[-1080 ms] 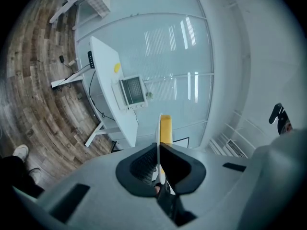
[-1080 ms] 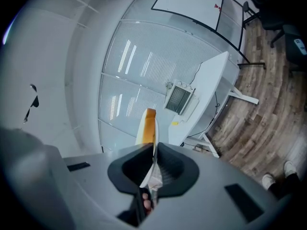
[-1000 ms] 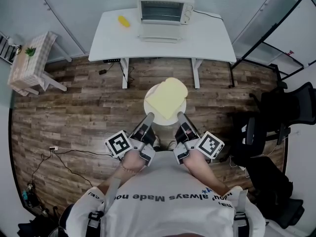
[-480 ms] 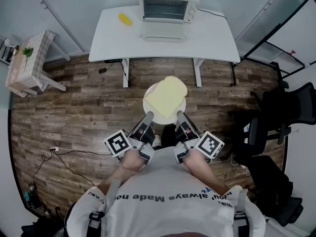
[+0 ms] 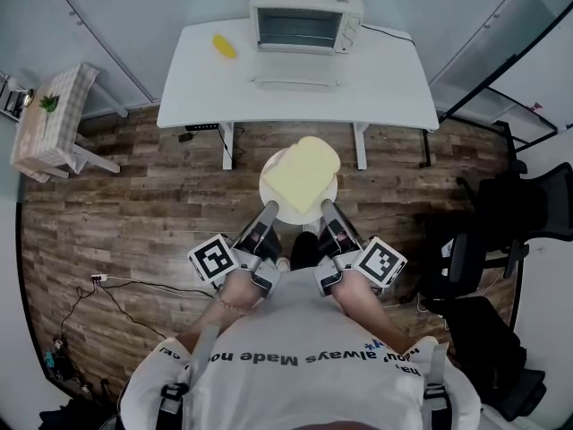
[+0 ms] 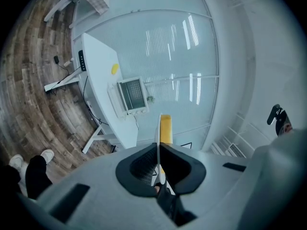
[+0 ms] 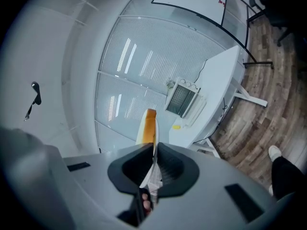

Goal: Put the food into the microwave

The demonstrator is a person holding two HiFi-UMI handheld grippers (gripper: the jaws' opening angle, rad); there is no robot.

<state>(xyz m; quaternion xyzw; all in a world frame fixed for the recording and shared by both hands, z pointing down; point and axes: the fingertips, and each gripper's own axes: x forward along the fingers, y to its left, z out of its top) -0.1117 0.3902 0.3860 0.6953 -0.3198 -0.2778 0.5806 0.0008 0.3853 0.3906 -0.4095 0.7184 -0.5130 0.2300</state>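
Clamping the plate [image 5: 304,215] at its near rim, my left gripper [image 5: 270,210] and right gripper [image 5: 327,208] each have their jaws closed on its thin edge. The bread slice [image 5: 303,176] lies on the plate, over the wood floor, well apart from the microwave [image 5: 305,13] on the white table [image 5: 385,79].

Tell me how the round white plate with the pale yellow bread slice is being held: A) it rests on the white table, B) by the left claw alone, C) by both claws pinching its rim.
C: the left claw and the right claw each pinch the rim of the round white plate carrying the pale yellow bread slice.
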